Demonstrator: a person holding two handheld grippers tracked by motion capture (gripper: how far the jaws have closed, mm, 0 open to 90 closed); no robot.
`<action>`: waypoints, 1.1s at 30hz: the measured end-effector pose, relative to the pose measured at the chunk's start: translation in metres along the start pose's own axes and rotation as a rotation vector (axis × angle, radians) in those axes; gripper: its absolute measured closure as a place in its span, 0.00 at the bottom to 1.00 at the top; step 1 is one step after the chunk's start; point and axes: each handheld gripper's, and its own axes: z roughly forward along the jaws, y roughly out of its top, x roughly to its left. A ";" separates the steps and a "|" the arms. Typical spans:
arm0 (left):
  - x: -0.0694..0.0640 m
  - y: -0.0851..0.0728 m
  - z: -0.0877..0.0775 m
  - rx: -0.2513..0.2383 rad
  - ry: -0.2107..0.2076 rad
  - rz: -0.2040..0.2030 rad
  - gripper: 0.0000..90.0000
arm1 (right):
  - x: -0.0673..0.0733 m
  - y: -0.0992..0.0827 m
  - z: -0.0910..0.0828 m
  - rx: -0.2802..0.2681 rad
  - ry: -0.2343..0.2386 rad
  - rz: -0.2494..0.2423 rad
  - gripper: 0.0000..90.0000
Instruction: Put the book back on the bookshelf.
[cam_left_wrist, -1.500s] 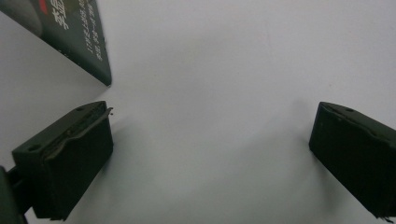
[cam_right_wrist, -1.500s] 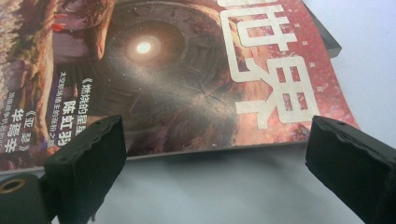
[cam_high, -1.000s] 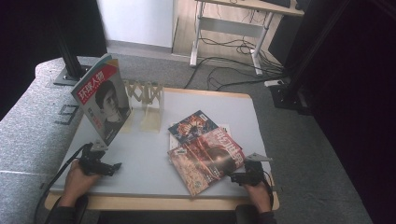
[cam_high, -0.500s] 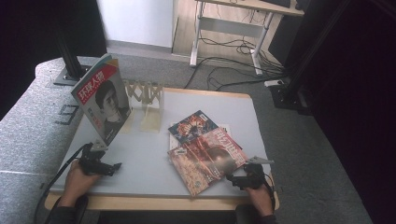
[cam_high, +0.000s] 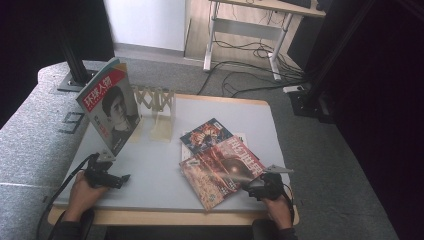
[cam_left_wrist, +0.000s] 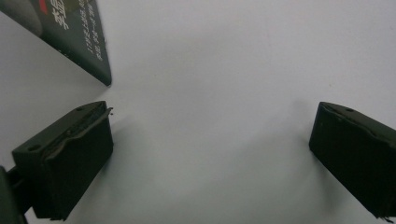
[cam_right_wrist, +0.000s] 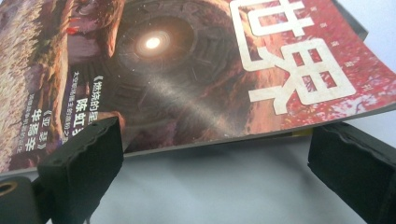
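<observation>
A red magazine (cam_high: 221, 170) lies face up at the front right of the table, overlapping a second magazine (cam_high: 205, 133) behind it. My right gripper (cam_high: 250, 188) is open at the red magazine's (cam_right_wrist: 196, 70) near right edge. In the right gripper view its jaws (cam_right_wrist: 217, 136) stand wide apart with that edge just ahead of them, and the left jaw overlaps the cover. A third magazine (cam_high: 109, 111) with a portrait cover stands tilted at the back left. My left gripper (cam_high: 121, 179) is open and empty over bare table (cam_left_wrist: 215, 116), near that magazine's lower corner (cam_left_wrist: 77, 37).
A wooden folding rack (cam_high: 156, 102) stands behind the portrait magazine on the white table (cam_high: 150, 170). A grey upholstered surface (cam_high: 30, 145) borders the table's left side. Cables and a desk frame (cam_high: 240, 35) are on the floor beyond the far edge.
My right gripper has edged slightly left, closer to the red magazine's near edge. The left gripper and the magazines have hardly moved.
</observation>
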 end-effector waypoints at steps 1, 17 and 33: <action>0.000 0.000 0.000 0.000 0.000 0.000 0.00 | 0.000 0.001 -0.001 -0.001 0.001 0.000 0.04; 0.000 0.000 0.000 0.000 0.000 0.000 0.00 | -0.004 0.027 0.004 0.011 -0.032 -0.042 0.09; 0.000 0.000 0.000 0.000 0.000 0.000 0.00 | -0.012 0.057 0.033 0.016 -0.081 -0.084 0.15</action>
